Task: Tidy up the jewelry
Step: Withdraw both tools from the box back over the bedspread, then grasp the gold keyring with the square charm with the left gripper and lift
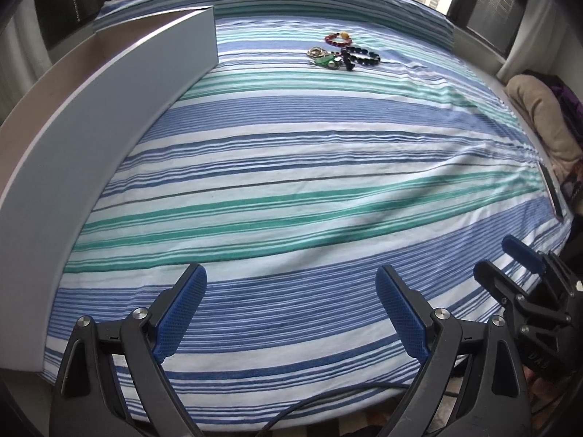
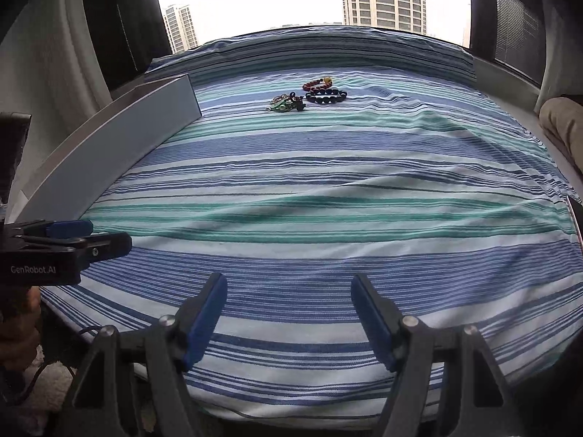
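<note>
Approach step: both tongs, left [image 1: 291, 313] and right [image 2: 288, 313], gape wide and empty over the bed's [image 1: 291, 189] near edge. The jewelry [image 1: 342, 54], apparently bracelets and rings, lies near the far edge; next, reach across.

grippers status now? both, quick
Left gripper: open, holding nothing, over the striped bedspread.
Right gripper: open, holding nothing.
</note>
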A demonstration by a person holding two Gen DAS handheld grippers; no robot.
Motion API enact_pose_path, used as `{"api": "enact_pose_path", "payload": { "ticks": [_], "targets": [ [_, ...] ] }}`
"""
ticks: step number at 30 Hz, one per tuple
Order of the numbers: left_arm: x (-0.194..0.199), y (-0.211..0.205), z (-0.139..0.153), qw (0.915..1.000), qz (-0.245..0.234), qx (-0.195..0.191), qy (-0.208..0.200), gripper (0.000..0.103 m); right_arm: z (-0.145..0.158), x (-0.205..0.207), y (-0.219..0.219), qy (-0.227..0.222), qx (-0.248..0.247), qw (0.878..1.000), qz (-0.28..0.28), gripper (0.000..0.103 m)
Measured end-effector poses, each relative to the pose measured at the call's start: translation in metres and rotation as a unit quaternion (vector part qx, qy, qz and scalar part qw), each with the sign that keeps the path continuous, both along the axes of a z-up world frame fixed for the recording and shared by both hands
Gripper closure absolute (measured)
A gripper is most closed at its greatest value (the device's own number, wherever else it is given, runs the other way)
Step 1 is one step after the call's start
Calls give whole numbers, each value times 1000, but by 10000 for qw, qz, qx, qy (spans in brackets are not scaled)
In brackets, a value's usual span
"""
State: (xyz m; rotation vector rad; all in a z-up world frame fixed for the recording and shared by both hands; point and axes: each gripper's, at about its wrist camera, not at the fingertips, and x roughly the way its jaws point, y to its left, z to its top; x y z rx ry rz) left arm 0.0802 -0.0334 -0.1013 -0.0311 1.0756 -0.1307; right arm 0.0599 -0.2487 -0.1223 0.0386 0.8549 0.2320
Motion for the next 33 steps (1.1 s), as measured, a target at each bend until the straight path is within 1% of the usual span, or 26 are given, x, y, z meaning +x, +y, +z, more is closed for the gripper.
{"api": "enact_pose_path", "payload": {
  "ticks": [8, 16, 21, 24, 28, 32, 33],
  "targets": [
    [29, -1, -5, 9999, -46, -54, 119, 9, 4, 20, -10, -67, 61, 10000, -40, 31],
    [72, 8, -1, 9998, -27, -169, 107, 9, -6, 37, -13, 115, 177, 9998, -71, 31],
    [100, 9, 3, 9995, -97, -296, 83, 9, -9, 44, -11, 176, 186, 9997, -31, 31],
    [125, 15, 9, 9986, -86, -515, 122, 9, -10, 50, -10, 216, 192, 9996, -11, 31],
    [175, 25, 19, 9941, -40, -1047, 273, 9, -11, 55, -11, 216, 240, 9995, -16, 31],
    [232, 15, 26, 9922, -14, -1215, 276, 9, -15, 59, -11, 284, 286, 9992, -7, 31],
    [247, 10, 24, 9920, -44, -1226, 311, 11, -16, 60, -11, 296, 298, 9991, 0, 31]
  ]
}}
